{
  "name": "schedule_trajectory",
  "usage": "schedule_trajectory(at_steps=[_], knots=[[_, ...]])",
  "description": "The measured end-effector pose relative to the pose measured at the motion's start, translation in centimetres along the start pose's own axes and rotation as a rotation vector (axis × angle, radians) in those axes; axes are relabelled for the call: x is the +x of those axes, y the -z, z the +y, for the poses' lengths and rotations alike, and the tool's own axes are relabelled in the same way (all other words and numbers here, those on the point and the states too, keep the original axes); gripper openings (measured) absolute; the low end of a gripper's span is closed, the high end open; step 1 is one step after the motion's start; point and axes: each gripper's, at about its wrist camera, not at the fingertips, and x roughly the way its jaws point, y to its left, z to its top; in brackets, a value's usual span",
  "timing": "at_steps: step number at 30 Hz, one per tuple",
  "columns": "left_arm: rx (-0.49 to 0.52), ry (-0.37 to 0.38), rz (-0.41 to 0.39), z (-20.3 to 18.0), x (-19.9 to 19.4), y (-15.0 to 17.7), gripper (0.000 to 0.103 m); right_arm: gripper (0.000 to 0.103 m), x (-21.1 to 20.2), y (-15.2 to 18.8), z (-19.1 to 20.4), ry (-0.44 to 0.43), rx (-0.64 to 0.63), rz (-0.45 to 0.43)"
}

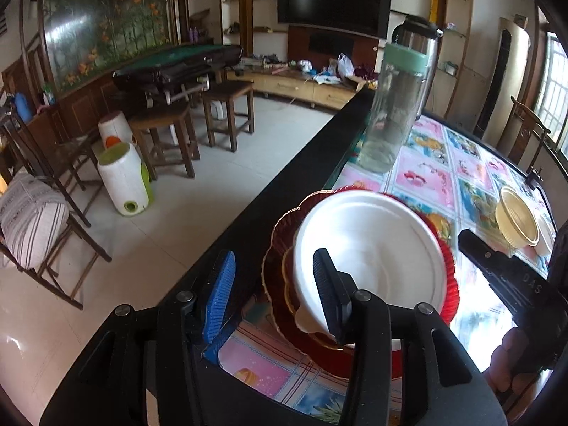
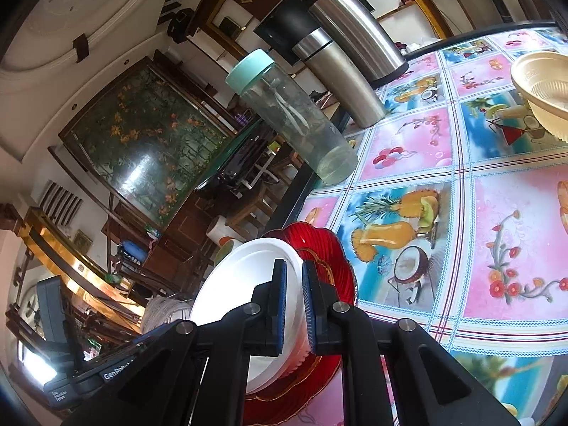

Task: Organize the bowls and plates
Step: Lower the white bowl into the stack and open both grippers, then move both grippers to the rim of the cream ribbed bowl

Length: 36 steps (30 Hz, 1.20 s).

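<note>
Tablecloth [image 2: 419, 149] fruit-patterned; tiled floor [image 1: 184, 213], stools [image 1: 229, 113] beyond.

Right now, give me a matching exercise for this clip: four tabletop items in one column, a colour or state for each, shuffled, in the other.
Items:
1. plate
2. scalloped dish
3. bottle
4. bowls

Descriptions:
A. clear, mint-green lid
B. white, rim clamped by the right gripper
C. cream, nested at the far side
D. red, lying under the white one

Pairs: 1-B, 2-D, 3-A, 4-C
</note>
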Motion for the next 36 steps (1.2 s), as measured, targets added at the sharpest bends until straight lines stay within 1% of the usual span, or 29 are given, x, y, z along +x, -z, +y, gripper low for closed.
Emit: schedule_trajectory(at_steps=[4, 6, 7, 9, 11, 12, 14, 18, 22, 24, 26, 27, 29, 31, 34, 36], knots=[[0.04, 0.0, -0.076, -1.7, -2.0, -0.6, 0.044, 0.012, -0.6, -0.1, -0.2, -0.002, 0.012, -0.013], [0.058, 0.011, -0.112, -2.6, -3.1, -0.8, 0.051, 0.012, -0.9, -0.1, -0.5, -0.003, 0.026, -0.017], [0.067, 0.015, -0.125, -2.9, -3.6, -0.8, 0.059, 0.012, -1.1, -0.1, -0.7, -0.005, 0.035, -0.021], [0.094, 0.015, -0.159, -4.0, -4.5, -1.0, 0.066, 0.012, -1.6, -0.3, -1.0, -0.007, 0.049, -0.032], [0.12, 0.011, -0.179, -5.1, -5.1, -1.1, 0.067, 0.012, -2.0, -0.6, -1.4, -0.009, 0.062, -0.038], [0.126, 0.013, -0.184, -5.4, -5.4, -1.1, 0.068, 0.012, -2.2, -0.7, -1.6, -0.009, 0.067, -0.042], [0.139, 0.026, -0.189, -6.4, -5.7, -1.2, 0.072, 0.012, -2.7, -0.8, -1.9, -0.008, 0.073, -0.047], [0.164, 0.035, -0.196, -8.6, -5.9, -1.2, 0.074, 0.013, -3.6, -1.2, -2.6, 0.0, 0.079, -0.056], [0.194, 0.045, -0.195, -10.9, -6.0, -1.2, 0.074, 0.019, -4.8, -1.7, -3.7, 0.013, 0.088, -0.065], [0.214, 0.055, -0.199, -12.4, -6.1, -1.3, 0.074, 0.027, -5.5, -2.0, -4.3, 0.023, 0.092, -0.067], [0.235, 0.066, -0.206, -13.8, -6.2, -1.5, 0.074, 0.043, -6.3, -2.4, -5.1, 0.024, 0.107, -0.072], [0.243, 0.071, -0.208, -14.4, -6.2, -1.5, 0.074, 0.046, -6.7, -2.6, -5.5, 0.024, 0.113, -0.076], [0.266, 0.083, -0.211, -15.9, -6.3, -1.6, 0.078, 0.062, -7.9, -3.0, -6.4, 0.039, 0.12, -0.096], [0.29, 0.099, -0.215, -17.6, -6.3, -1.7, 0.078, 0.072, -8.9, -3.4, -7.1, 0.06, 0.125, -0.121], [0.324, 0.128, -0.207, -19.9, -6.0, -1.7, 0.078, 0.077, -10.6, -4.0, -8.9, 0.076, 0.157, -0.146], [0.345, 0.143, -0.201, -21.3, -5.8, -1.5, 0.078, 0.078, -11.9, -4.6, -10.4, 0.092, 0.186, -0.165]])
